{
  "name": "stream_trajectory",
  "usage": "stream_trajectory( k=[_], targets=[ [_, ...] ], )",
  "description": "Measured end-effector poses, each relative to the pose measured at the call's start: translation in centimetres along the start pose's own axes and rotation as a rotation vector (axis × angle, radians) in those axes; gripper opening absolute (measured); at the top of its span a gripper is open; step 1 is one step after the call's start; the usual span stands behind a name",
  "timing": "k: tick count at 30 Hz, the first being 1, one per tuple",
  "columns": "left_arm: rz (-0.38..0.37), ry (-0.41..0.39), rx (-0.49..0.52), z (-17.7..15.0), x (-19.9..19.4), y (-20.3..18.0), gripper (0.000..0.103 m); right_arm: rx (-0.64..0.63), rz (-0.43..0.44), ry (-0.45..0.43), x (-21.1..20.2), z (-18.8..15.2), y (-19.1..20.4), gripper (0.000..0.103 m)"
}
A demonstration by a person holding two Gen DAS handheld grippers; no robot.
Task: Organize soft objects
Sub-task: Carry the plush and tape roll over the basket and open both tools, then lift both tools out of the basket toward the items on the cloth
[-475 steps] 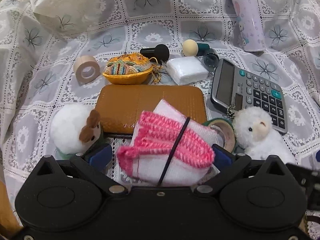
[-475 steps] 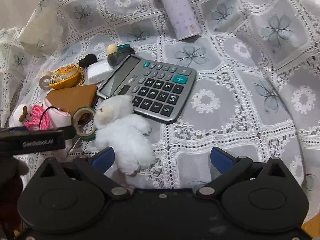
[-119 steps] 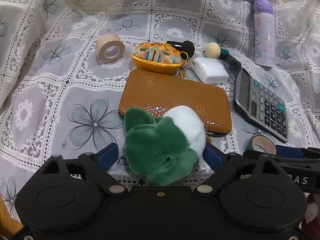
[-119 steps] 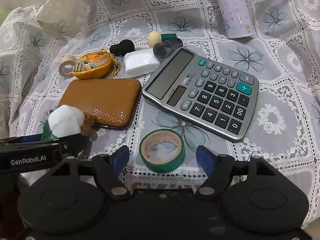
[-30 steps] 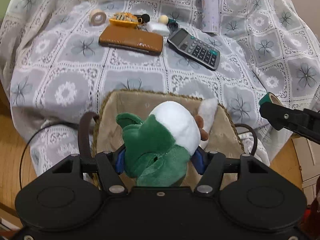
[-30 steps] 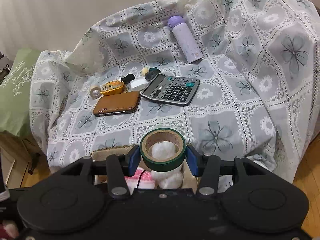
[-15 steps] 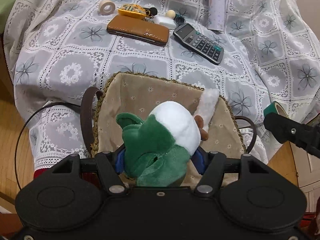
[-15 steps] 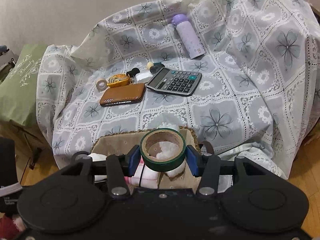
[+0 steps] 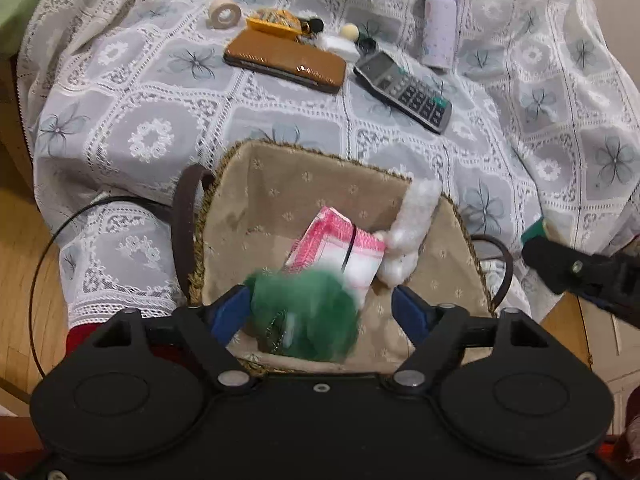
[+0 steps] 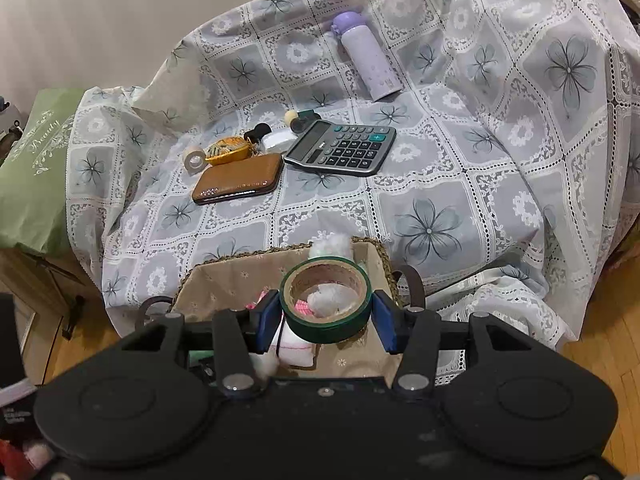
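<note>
One green plush toy (image 9: 306, 314), blurred, sits in the basket (image 9: 320, 168) between the spread-apart fingers of the left gripper (image 9: 320, 312); beside it lie a pink-and-white cloth (image 9: 340, 246) and a white fluffy toy (image 9: 412, 228) against the basket's right wall; the right gripper (image 10: 326, 314) is clamped on a green tape roll (image 10: 326, 300) above the basket.

Each claw (image 9: 320, 310) (image 10: 326, 320) is built of matte black plastic, with two round discs, silver screws at the linkages, and blue fingertips (image 9: 226, 312).
</note>
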State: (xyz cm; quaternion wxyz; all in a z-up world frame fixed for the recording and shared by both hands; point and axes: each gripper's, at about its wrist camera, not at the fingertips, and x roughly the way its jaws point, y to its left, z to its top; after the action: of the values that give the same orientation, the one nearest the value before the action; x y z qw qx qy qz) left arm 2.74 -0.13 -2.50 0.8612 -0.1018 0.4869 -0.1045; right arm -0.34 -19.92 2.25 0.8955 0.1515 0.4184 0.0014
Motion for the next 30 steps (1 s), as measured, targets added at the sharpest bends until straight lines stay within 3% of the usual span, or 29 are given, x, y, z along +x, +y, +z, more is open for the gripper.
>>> stream_trajectory(
  k=[8,30],
  targets=[
    [0.05,-0.017,0.004,0.01,-0.34,0.0,0.074,0.011,-0.003,0.029,0.33,-0.11,-0.18,0.05],
    [0.067,-0.014,0.023,-0.06,-0.51,-0.16,0.074,0.017,0.007,0.042,0.53,-0.14,-0.42,0.052]
  ],
)
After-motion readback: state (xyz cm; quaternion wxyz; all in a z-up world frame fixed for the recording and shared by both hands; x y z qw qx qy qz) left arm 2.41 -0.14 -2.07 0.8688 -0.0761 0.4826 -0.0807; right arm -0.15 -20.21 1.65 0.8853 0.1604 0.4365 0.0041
